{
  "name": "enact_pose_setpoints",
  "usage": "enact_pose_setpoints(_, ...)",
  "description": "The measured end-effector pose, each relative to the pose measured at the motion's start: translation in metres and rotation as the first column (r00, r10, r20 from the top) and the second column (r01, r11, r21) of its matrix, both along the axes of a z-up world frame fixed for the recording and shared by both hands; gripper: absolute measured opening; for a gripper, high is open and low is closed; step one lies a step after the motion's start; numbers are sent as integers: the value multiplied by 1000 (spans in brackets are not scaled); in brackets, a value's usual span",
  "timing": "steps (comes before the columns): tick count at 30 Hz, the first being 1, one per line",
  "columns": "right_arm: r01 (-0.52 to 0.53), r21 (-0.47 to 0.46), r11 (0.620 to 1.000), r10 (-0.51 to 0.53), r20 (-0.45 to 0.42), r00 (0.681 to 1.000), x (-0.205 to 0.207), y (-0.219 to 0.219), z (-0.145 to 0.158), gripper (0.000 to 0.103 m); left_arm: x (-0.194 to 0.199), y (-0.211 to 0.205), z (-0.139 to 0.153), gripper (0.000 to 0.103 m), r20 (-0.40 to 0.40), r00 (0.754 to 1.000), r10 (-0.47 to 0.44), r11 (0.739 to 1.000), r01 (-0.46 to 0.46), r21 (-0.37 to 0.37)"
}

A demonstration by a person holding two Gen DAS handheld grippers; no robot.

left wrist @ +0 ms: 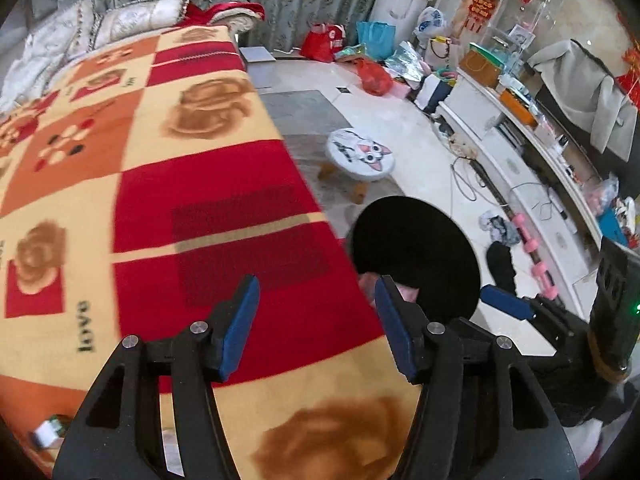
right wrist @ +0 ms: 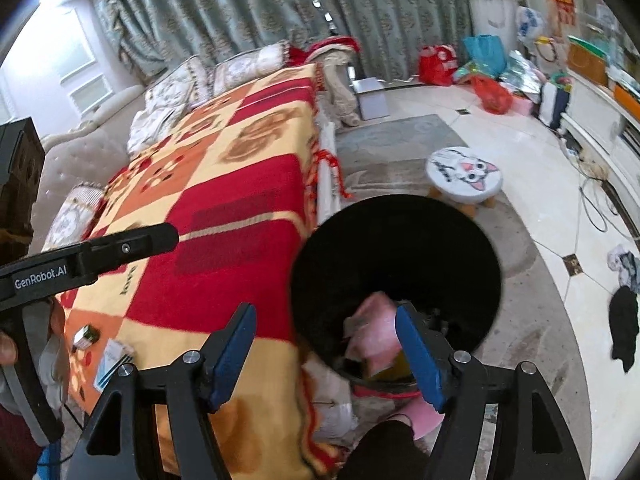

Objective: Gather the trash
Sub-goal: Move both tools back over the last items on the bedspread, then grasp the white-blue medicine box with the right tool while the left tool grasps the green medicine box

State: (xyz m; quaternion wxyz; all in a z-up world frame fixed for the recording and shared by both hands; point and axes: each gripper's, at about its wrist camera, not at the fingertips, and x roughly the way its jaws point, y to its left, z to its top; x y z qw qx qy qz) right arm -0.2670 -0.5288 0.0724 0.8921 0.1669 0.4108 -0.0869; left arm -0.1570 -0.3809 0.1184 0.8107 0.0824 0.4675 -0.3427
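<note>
My left gripper [left wrist: 316,320] is open and empty above the red and yellow checked blanket [left wrist: 168,184]. Over the blanket's edge my right gripper [right wrist: 328,344] is open too, nothing between its blue pads. A black bin [right wrist: 440,248] stands on the floor beside the blanket, and pink wrapper trash [right wrist: 372,340] lies inside it, just beyond the right gripper's right finger. The bin [left wrist: 416,256] also shows in the left wrist view. On the blanket's near left corner lie a small box [right wrist: 86,336] and a white and blue packet [right wrist: 114,362].
A round cat-face stool [right wrist: 464,176] stands on the tiled floor past the bin. Bags [left wrist: 368,72] are piled by the curtains, a low white cabinet [left wrist: 516,168] runs along the right, and dark clothing [right wrist: 624,324] lies on the floor. A pink slipper [right wrist: 424,416] is under the bin's near side.
</note>
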Motion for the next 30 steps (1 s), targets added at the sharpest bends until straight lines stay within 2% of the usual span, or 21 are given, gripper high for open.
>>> enact_pose_setpoints(7,-143,9,990,143,-25,989,10,58,-1,69,9,78,5,59,10,999,32,999,-32,4)
enact_pose_setpoints(10,-227,1,974,227,-51,973,15,92,-6,69,18,117,3,59,7,998,69,997,-69,24)
enact_pose_setpoints(15,-365,37,930,367,-104,925,31,149,-21,69,28,181,-10,59,-2,989,145,987,-144,64)
enact_pose_setpoints(18,-407,108,907,417,-97,904,39,170,-28,69,29,216,-20,59,-20,984,179,981,-177,84)
enact_pose_setpoints(22,-449,148,881,465,-102,879,56,202,-35,69,26,252,-31,59,-25,979,201,973,-196,119)
enact_pose_setpoints(27,-461,191,867,486,-114,866,76,226,-55,69,25,284,-52,59,-40,979,201,963,-190,189)
enact_pose_setpoints(28,-460,192,867,486,-117,866,78,230,-59,68,24,287,-56,59,-43,979,198,963,-186,196)
enact_pose_setpoints(30,-475,158,866,495,-127,860,81,236,-61,53,22,290,-62,59,-53,983,174,965,-159,209)
